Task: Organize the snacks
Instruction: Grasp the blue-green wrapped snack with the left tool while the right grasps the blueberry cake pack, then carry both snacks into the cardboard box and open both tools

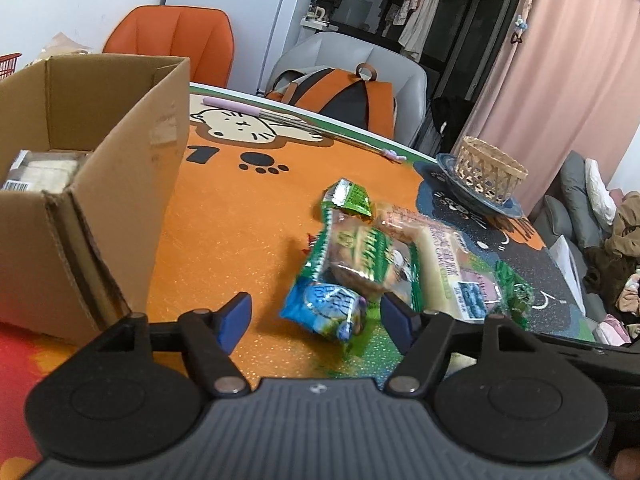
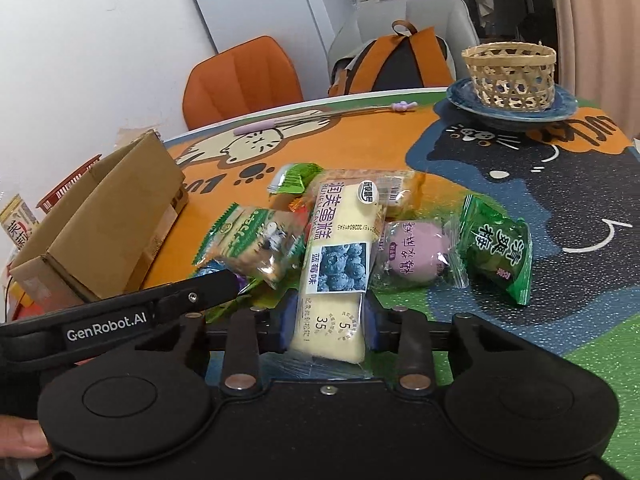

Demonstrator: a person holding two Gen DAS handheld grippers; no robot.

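Note:
A pile of wrapped snacks lies on the cartoon table mat. My right gripper (image 2: 326,326) is shut on the near end of a long white blueberry cake pack (image 2: 336,256). Beside it lie a purple round snack (image 2: 416,258), a green plum bag (image 2: 498,248) and a green-white cracker pack (image 2: 256,244). My left gripper (image 1: 316,320) is open, its blue pads on either side of a blue snack packet (image 1: 328,308). The green-white cracker pack (image 1: 360,260) lies just beyond it. An open cardboard box (image 1: 92,184) stands at the left with a wrapped white item (image 1: 44,168) inside.
A woven basket (image 2: 510,74) sits on a blue plate (image 2: 516,108) at the table's far right. A purple-handled whisk (image 2: 280,122) lies near the far edge. Orange and grey chairs with an orange backpack (image 1: 352,96) stand behind. A red basket (image 2: 70,184) is behind the box.

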